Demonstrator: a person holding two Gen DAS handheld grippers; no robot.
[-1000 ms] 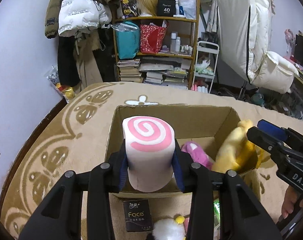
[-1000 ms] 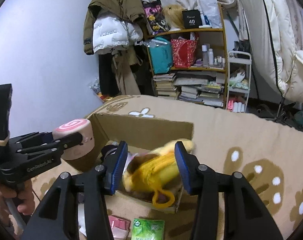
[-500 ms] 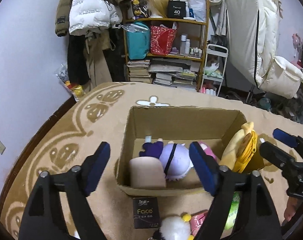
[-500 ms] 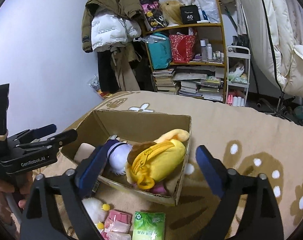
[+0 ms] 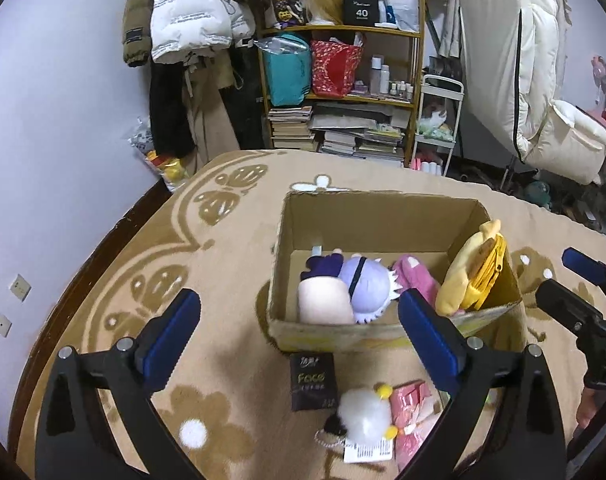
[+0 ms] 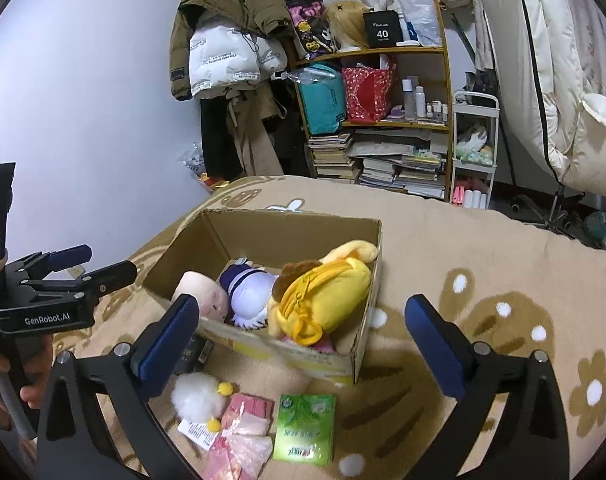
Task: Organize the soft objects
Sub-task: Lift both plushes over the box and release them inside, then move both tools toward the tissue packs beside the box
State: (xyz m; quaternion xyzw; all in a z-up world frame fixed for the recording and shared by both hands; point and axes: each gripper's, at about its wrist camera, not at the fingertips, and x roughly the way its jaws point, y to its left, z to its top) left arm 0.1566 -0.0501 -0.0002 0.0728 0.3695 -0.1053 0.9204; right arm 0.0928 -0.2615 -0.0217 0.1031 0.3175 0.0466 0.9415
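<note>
A cardboard box (image 5: pixel 367 208) (image 6: pixel 287 236) stands on the tan rug. In it lie the pink swirl cushion (image 5: pixel 323 300) (image 6: pixel 201 294), a lilac-haired plush doll (image 5: pixel 363 284) (image 6: pixel 249 292), a pink plush (image 5: pixel 417 278) and a yellow plush bag (image 5: pixel 473 268) (image 6: pixel 323 294). My left gripper (image 5: pixel 299 334) is open and empty, just before the box's near wall. My right gripper (image 6: pixel 301 344) is open and empty above the box's near right corner. A white fluffy plush (image 5: pixel 363 416) (image 6: pixel 197 396) lies on the rug in front of the box.
On the rug by the white plush lie a black tissue pack (image 5: pixel 313 380), pink packets (image 6: pixel 239 436) and a green tissue pack (image 6: pixel 305 426). A bookshelf (image 5: pixel 343 92), hung coats (image 5: pixel 191 60) and a white duvet (image 5: pixel 519 60) stand behind.
The left gripper opened and dropped the swirl cushion into the box; the right opened and let the yellow bag go into it. Both grippers then pulled back and opened wider.
</note>
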